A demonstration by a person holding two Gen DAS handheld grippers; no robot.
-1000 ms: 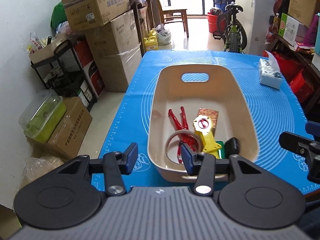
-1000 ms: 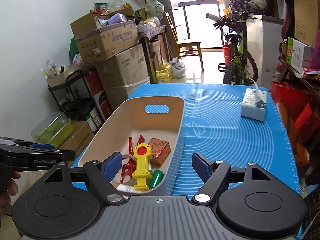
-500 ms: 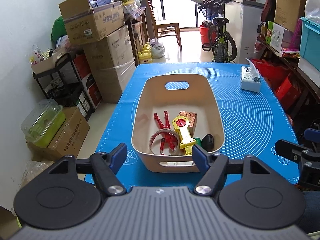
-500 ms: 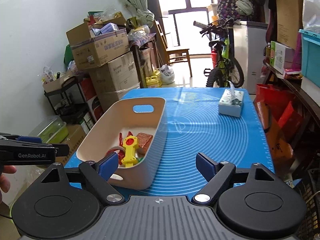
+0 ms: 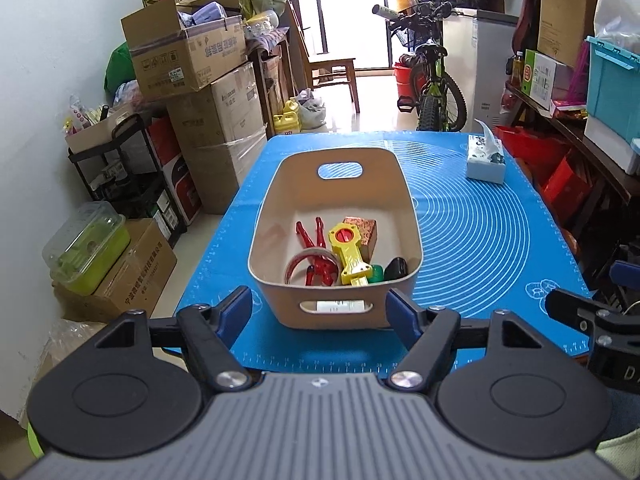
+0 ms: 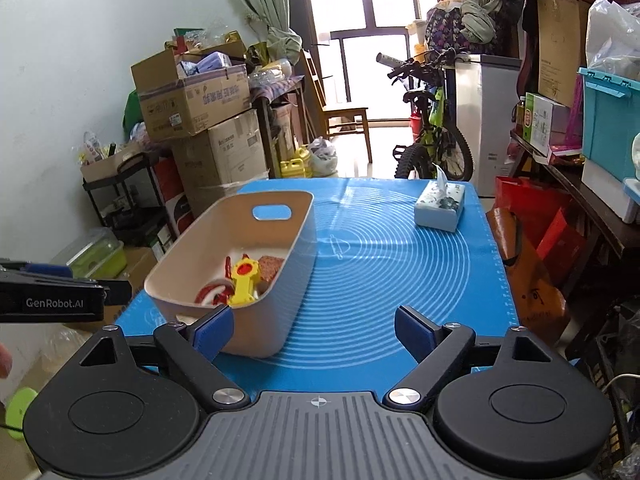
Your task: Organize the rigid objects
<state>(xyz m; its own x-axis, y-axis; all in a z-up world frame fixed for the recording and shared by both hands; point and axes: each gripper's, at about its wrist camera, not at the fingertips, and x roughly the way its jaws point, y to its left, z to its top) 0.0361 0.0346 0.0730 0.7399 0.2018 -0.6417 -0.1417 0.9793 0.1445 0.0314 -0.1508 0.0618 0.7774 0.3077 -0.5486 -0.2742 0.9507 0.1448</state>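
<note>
A beige basket [image 5: 402, 184] with handle cut-outs stands on the blue mat [image 5: 480, 232]; it also shows in the right wrist view [image 6: 296, 248]. In it lie red pliers [image 5: 310, 236], a yellow toy tool [image 5: 348, 254], a tape roll [image 5: 298, 266], a brown block [image 5: 366, 230], a green piece [image 5: 376, 273] and a black object [image 5: 396, 268]. My left gripper [image 5: 320, 312] is open and empty, in front of the basket's near end. My right gripper [image 6: 314, 330] is open and empty, near the basket's front right corner.
A tissue box [image 5: 486, 158] sits at the mat's far right, also in the right wrist view [image 6: 440, 204]. Stacked cardboard boxes [image 5: 208, 92] and a black rack [image 5: 116, 168] stand left of the table. A bicycle [image 5: 432, 84] stands beyond it, shelves on the right.
Both grippers have drawn back and up from the basket, which now looks smaller and farther. Both stay open and empty.
</note>
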